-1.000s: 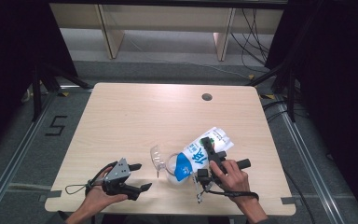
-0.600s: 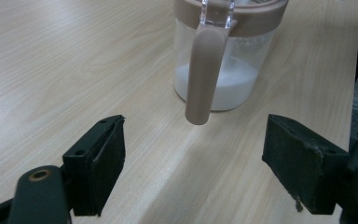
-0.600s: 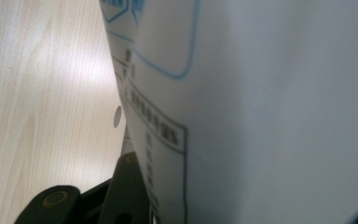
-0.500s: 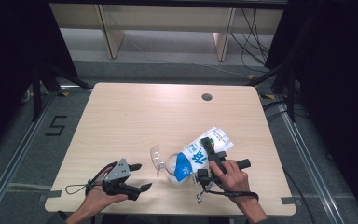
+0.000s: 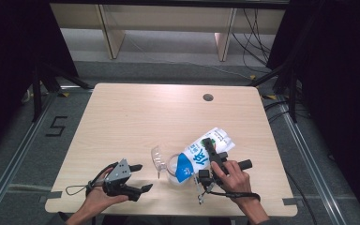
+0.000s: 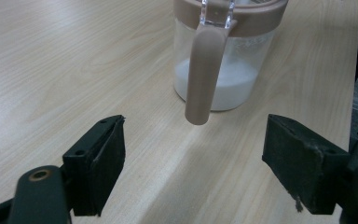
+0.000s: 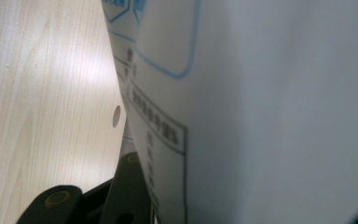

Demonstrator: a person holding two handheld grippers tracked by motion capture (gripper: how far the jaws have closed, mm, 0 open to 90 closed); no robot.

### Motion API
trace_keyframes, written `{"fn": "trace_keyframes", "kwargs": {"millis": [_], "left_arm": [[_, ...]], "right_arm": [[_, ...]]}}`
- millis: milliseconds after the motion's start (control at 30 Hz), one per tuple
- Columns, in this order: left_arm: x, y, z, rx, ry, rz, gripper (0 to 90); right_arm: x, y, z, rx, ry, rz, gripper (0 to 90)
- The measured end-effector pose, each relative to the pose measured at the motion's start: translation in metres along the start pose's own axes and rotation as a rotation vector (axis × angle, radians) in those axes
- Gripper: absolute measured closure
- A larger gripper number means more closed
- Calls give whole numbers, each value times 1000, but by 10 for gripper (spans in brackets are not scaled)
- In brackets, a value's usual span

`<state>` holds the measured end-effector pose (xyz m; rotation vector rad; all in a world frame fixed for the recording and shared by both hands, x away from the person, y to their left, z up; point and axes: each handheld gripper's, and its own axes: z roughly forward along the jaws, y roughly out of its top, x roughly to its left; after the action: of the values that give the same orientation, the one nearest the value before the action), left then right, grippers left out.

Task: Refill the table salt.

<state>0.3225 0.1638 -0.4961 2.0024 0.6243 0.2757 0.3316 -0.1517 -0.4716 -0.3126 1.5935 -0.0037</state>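
Note:
A white and blue pouch (image 5: 200, 153) lies tilted in the high view, its lower corner over a clear jar (image 5: 171, 167). My right gripper (image 5: 209, 147) is shut on the pouch, jaws running along it. The right gripper view has the pouch (image 7: 270, 102) pressed close, with one black jaw at its lower left edge. In the left gripper view the jar (image 6: 223, 74) holds white powder and has a brown rim and a hanging brown handle (image 6: 203, 79). My left gripper (image 6: 193, 158) is open, with nothing between its jaws, a short way from the jar. It sits near the front left edge (image 5: 141, 178).
The jar's clear flip lid (image 5: 157, 157) stands open on its left side. The wooden table (image 5: 136, 117) has a round cable hole (image 5: 208, 97) at the back right. Shelving and cables lie beyond the far edge.

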Motion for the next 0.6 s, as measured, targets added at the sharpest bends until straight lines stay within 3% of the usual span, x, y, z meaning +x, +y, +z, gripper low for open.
{"fn": "trace_keyframes", "kwargs": {"millis": [467,500,600], "left_arm": [[0,0,0,0,-1,0,207],[0,0,0,1,0,1,207],[0,0,0,1,-1,0,207]], "right_arm": [[-1,0,0,-3,-7,-16,669],[-4,0,0,-14,-13,-54,669],[-2,0,0,-9,-6,-33,671]]}}
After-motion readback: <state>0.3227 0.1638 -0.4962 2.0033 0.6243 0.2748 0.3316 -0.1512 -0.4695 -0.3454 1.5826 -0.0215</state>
